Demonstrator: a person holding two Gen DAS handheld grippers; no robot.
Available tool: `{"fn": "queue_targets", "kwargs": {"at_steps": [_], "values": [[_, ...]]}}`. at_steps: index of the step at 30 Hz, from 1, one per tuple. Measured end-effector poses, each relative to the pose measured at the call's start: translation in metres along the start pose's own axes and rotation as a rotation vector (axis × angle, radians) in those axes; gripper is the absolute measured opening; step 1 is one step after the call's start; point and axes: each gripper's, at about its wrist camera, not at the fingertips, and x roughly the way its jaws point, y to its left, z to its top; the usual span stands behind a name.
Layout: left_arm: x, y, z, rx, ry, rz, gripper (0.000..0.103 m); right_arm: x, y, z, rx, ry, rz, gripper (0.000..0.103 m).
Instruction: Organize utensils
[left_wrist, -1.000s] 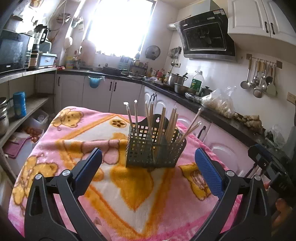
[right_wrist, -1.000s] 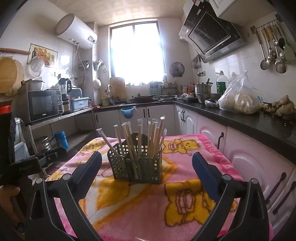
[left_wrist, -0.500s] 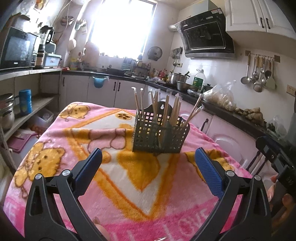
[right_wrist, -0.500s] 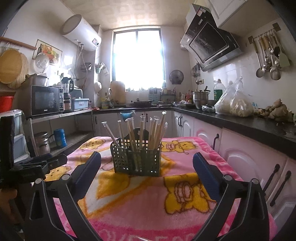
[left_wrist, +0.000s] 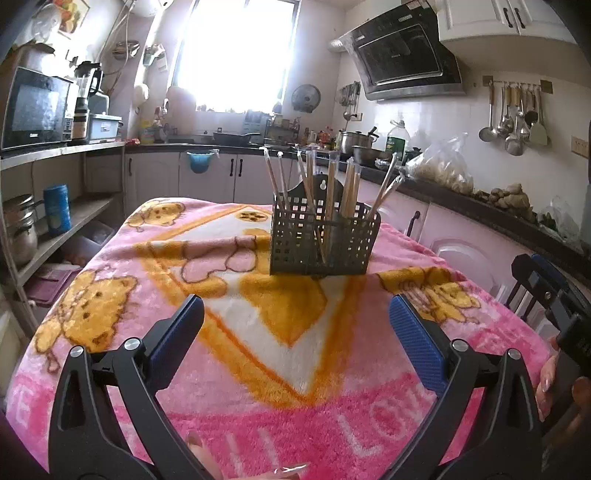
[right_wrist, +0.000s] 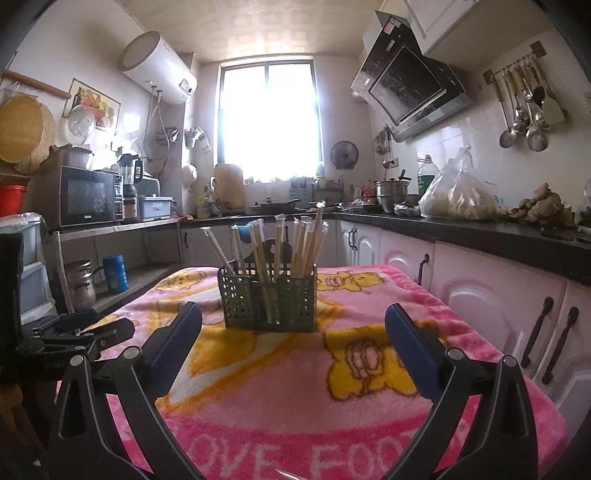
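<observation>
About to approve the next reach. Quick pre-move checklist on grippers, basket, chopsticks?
1. Left gripper open and empty: ok.
2. Right gripper open and empty: ok.
3. Basket upright on the blanket: ok.
4. Chopsticks standing in the basket, none seen loose on the blanket: ok.
5. Path from both grippers to the basket unobstructed: ok.
6. Which compartment each chopstick sits in: cannot tell.
</observation>
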Motion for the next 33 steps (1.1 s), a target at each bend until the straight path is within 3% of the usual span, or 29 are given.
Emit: {"fn": "queue_targets", "kwargs": {"at_steps": [5,14,33], "values": [[-0.003,-0.004,-0.014,0.011,-0.028,0.003,0.092,-0.008,-0.001,-0.016,0.01,-0.024,-0.031,0.097],[0.001,-0.001,-0.035,-0.027,0.004,0.018,0.092,-0.01,-0.009,-0.032,0.051,-0.007,-0.05,0.097],[-0.006,-0.001,-0.032,-0.023,-0.032,0.028,0.092,-0.012,0.0,-0.034,0.035,-0.01,-0.035,0.097]]}}
